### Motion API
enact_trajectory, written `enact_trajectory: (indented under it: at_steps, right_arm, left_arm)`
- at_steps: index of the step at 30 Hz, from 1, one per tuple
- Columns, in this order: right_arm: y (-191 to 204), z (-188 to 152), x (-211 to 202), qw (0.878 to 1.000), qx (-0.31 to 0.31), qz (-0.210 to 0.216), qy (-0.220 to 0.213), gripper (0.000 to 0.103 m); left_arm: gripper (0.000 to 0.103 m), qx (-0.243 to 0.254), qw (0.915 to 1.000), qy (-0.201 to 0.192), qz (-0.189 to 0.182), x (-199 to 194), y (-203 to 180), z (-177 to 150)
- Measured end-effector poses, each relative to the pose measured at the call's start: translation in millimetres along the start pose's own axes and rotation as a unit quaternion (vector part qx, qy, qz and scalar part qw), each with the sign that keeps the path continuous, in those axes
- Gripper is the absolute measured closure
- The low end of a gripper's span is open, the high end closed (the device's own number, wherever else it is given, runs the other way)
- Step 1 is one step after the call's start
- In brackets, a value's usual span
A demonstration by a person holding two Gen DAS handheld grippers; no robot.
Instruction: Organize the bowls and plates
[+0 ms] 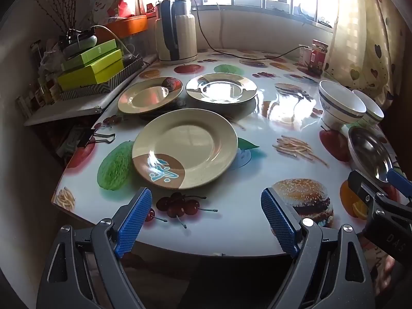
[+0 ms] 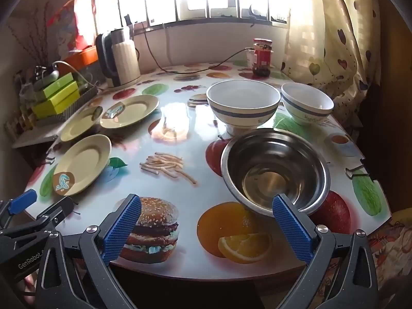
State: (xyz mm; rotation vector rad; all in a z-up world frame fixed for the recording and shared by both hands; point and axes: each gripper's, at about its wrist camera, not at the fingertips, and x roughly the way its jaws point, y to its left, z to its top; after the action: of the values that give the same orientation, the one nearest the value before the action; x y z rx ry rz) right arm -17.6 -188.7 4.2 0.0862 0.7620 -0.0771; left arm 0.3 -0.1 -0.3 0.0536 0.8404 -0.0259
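Note:
Three beige plates lie on the fruit-print table: a near plate, a far left plate and a far right plate. Two white bowls with blue bands stand at the right, also in the left wrist view. A steel bowl sits in front of them. My left gripper is open and empty, just short of the near plate. My right gripper is open and empty, its right finger in front of the steel bowl's near rim.
An electric kettle with its cord and a red jar stand at the back of the table. Green boxes are stacked on a side shelf at the left. A curtain hangs at the right. Binder clips grip the table edge.

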Motion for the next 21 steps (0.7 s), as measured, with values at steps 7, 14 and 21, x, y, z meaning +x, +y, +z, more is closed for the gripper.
enact_trajectory:
  at_steps: [7, 14, 21]
  right_arm:
    - [-1, 1, -1, 1.0, 0.0, 0.004, -0.007, 0.0]
    - [6, 0, -2, 1.0, -0.005, 0.014, -0.016, 0.0]
    - [1, 6, -11, 0.999, 0.0, 0.021, -0.032, 0.0]
  left_arm:
    - [0.016, -0.003, 1.0, 0.003, -0.002, 0, 2, 2]
    - [0.016, 0.0, 1.0, 0.005, -0.002, 0, -4, 5]
    - [0.016, 0.004, 1.0, -0.003, 0.003, -7, -7, 8]
